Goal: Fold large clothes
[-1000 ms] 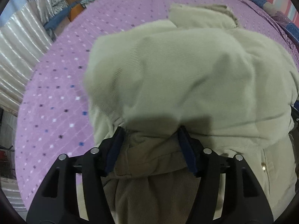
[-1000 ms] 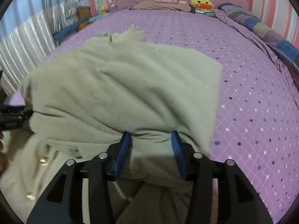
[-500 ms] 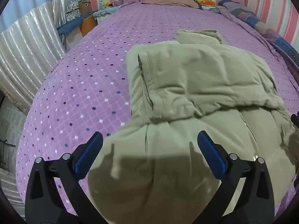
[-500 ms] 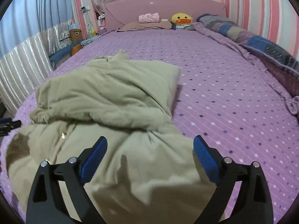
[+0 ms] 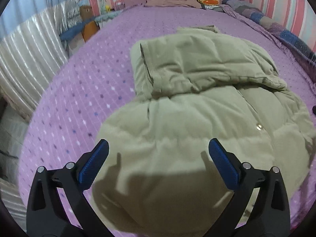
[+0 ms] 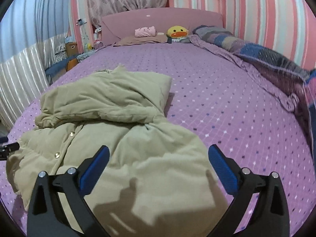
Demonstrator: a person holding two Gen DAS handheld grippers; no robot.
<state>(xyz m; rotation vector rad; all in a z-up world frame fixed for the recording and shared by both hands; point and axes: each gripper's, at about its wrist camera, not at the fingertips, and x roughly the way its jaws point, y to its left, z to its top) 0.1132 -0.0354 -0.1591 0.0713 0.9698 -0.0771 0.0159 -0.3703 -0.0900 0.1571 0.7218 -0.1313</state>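
Khaki padded jacket (image 5: 197, 108) lies on the bed (image 5: 94, 83) just ahead of and under both claws, left claw (image 5: 158, 164) and right claw (image 6: 158, 165) spread wide, right just been opening, nothing between them: next fold, I'd pinch the near hem corners evenly.

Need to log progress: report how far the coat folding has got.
Done: one end of the coat is folded over onto its body, lying on the bed. In hand: nothing; the left gripper and right gripper have just been opening and stand wide above the coat. Left: the near half with the snap buttons is unfolded and lumpy.
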